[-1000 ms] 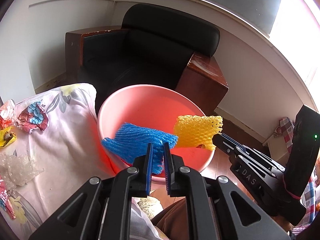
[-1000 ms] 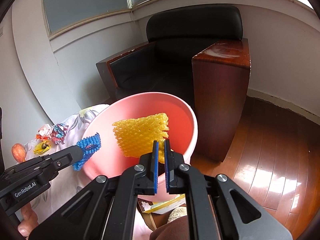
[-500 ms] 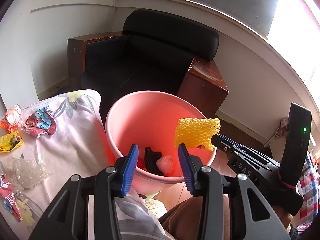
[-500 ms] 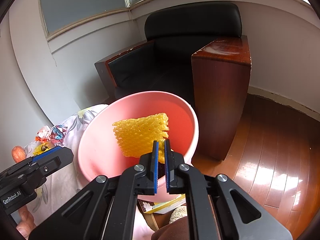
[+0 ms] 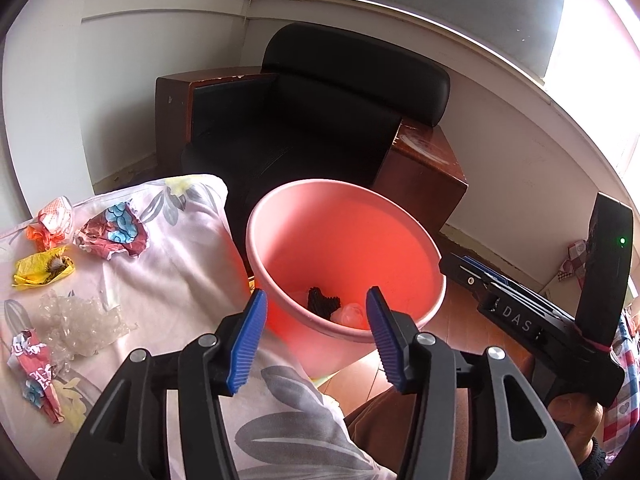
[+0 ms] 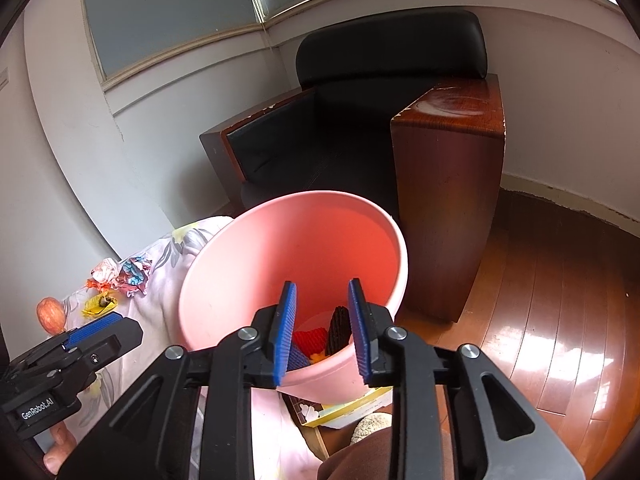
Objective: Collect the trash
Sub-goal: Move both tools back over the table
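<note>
A pink bucket (image 5: 344,216) (image 6: 224,276) stands beside the cloth-covered table and holds foam nets, with black, red and blue pieces (image 6: 338,326) showing inside. My left gripper (image 5: 316,332) is open and empty, just above the bucket's near rim. My right gripper (image 6: 322,324) is open and empty over the bucket; it also shows in the left wrist view (image 5: 516,312). On the floral cloth (image 5: 172,264) lie crumpled wrappers (image 5: 114,234), a yellow wrapper (image 5: 42,272), clear plastic (image 5: 76,322) and a red wrapper (image 5: 36,376).
A black armchair (image 5: 320,120) with wooden arms (image 6: 448,184) stands behind the bucket. Wooden floor (image 6: 560,300) lies to the right. A yellow-edged box (image 6: 340,408) sits under the bucket's near side. An apple-like fruit (image 6: 50,314) lies at the table's far left.
Left gripper opened and dropped the blue foam net into the bucket. Right gripper then opened and the yellow foam net fell in too. Both grippers drew back slightly.
</note>
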### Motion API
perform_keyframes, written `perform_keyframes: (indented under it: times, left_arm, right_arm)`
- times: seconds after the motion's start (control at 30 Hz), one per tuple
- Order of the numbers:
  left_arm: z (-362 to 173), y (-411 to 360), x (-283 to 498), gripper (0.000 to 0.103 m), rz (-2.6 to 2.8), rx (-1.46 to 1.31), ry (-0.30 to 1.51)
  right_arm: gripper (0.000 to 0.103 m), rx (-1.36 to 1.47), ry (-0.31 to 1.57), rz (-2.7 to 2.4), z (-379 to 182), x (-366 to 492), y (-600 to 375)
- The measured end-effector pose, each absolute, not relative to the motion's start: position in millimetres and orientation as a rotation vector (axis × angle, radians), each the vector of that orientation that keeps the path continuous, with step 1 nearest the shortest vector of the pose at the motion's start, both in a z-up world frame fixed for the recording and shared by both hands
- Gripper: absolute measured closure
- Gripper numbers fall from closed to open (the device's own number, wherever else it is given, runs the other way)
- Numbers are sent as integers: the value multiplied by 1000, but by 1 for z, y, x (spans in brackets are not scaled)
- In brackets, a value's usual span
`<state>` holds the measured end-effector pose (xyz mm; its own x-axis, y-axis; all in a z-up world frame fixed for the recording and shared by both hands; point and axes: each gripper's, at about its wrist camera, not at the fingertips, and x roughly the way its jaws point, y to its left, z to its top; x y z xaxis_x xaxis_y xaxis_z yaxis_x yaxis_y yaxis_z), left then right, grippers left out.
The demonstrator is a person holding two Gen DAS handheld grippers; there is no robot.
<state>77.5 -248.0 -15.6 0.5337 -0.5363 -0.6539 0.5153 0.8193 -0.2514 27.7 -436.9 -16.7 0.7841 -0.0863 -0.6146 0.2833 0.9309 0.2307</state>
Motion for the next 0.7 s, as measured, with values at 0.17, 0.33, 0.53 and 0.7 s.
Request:
perform_keyframes:
  times: [0.17, 0.33, 0.53, 0.7]
  left_arm:
    - [-14, -232, 71, 51, -587, -27, 780]
    - [-10, -212, 63, 51, -541, -25, 766]
    - [-7, -188, 49, 51, -487, -3, 739]
    - [-7, -163, 41, 51, -433, 14, 714]
  right_arm:
    - [76, 317, 641, -165, -13, 23, -426]
    - [76, 316, 649, -113, -11, 22, -409]
    - [76, 290, 667, -36, -10, 21, -379]
    - [76, 273, 688, 29, -11, 24, -350]
